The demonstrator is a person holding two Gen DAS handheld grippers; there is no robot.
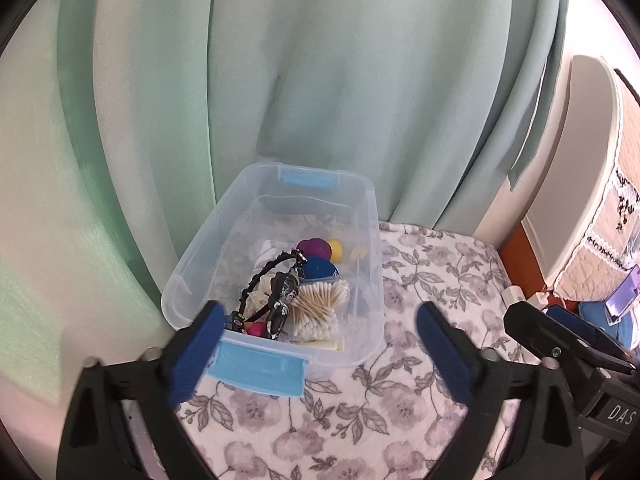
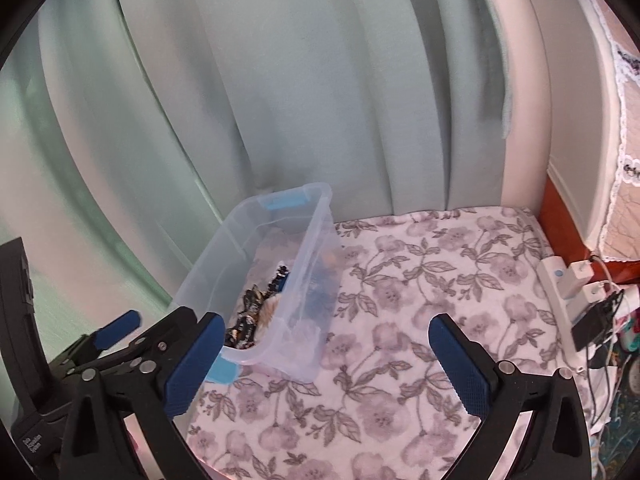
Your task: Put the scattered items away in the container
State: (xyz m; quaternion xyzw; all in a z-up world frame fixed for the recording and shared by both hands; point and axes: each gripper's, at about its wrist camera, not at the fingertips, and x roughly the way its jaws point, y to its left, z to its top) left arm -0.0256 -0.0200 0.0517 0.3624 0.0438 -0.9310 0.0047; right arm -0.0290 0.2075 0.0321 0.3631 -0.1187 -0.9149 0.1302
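Observation:
A clear plastic container (image 1: 362,280) with blue latches stands on a floral cloth against a green curtain. It holds cotton swabs (image 1: 318,306), a black headband (image 1: 266,276), coloured balls (image 1: 320,258) and other small items. My left gripper (image 1: 320,354) is open and empty, its fingers just in front of the container's near end. My right gripper (image 2: 326,354) is open and empty, to the right of the container (image 2: 316,288). The left gripper (image 2: 120,330) shows at the left of the right wrist view, and the right gripper (image 1: 576,336) shows at the right of the left wrist view.
The floral cloth (image 2: 420,280) covers the surface to the right of the container. A white power strip (image 2: 560,292) with plugs and cables lies at the right edge. A green curtain (image 1: 320,80) hangs close behind. A quilted cover (image 1: 608,240) hangs at far right.

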